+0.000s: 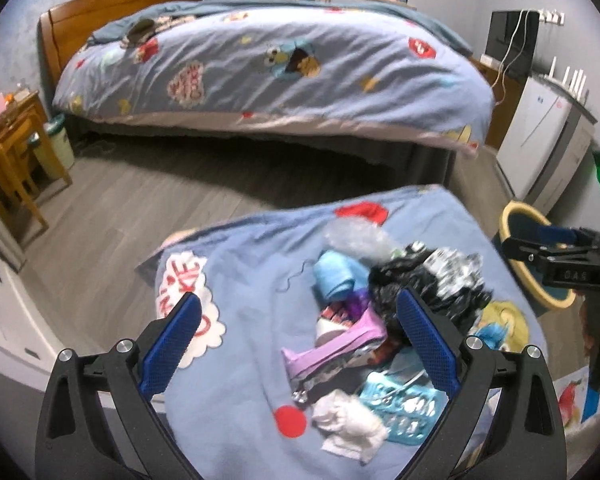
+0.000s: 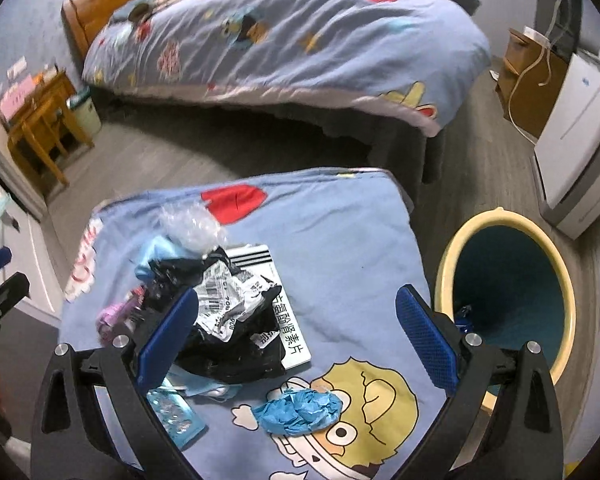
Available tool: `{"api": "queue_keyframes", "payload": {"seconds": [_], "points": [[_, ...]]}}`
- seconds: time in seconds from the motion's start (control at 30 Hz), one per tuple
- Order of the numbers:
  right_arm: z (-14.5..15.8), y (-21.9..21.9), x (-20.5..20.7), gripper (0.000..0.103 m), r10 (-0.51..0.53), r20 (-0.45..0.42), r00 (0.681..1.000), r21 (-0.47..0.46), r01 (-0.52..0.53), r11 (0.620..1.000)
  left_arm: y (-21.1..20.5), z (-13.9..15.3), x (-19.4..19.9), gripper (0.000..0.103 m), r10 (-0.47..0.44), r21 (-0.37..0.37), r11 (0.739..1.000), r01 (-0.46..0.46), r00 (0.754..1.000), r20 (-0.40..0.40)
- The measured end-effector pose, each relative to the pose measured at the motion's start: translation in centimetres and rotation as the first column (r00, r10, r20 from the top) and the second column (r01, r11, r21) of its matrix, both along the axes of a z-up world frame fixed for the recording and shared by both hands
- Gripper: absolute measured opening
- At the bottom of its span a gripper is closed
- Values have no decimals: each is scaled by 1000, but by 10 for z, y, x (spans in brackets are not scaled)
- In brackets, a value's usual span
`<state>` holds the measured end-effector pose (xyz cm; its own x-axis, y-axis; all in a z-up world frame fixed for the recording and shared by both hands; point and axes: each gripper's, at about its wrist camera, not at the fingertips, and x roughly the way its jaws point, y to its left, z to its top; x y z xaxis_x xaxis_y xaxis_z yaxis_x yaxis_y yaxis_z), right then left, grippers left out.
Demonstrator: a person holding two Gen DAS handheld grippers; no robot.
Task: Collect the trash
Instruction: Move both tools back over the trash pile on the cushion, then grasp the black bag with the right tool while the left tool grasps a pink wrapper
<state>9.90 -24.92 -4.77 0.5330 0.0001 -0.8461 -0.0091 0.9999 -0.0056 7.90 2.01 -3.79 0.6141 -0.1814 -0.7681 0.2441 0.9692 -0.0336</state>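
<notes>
On a blue cartoon-printed cloth surface, a heap of trash is seen: a crumpled black plastic bag with a white barcode label, a clear crinkled plastic wrapper, a flat white printed box under the bag, and a scrunched blue glove lying apart, nearer the camera. In the left wrist view a purple plastic piece, a crumpled white tissue and a turquoise blister pack are also shown. The left gripper is held spread wide above the heap, nothing between its blue-padded fingers. The right gripper is likewise held wide apart and empty over the cloth. Just beside the cloth's right edge, a round yellow-rimmed bin with a teal interior is seen on the grey wood floor, something small and blue lying inside.
</notes>
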Motion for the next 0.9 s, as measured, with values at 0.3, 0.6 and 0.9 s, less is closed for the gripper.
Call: {"api": "queue_keyframes", "payload": {"seconds": [0.3,0.6,0.9], "points": [[-32,6,14,97,-23,-83,996,38,26,999,-19,-44,7,97,-55,66,996,62,993,-103],[-55,11,24,97,-25,-148,989,86,38,996,-44,-84,8,97,-164,137,972,193,966,-197],[-63,8,25,81,-12,-200,980,234,60,970,-50,-93,10,67,-190,131,966,224,953,-235]]}}
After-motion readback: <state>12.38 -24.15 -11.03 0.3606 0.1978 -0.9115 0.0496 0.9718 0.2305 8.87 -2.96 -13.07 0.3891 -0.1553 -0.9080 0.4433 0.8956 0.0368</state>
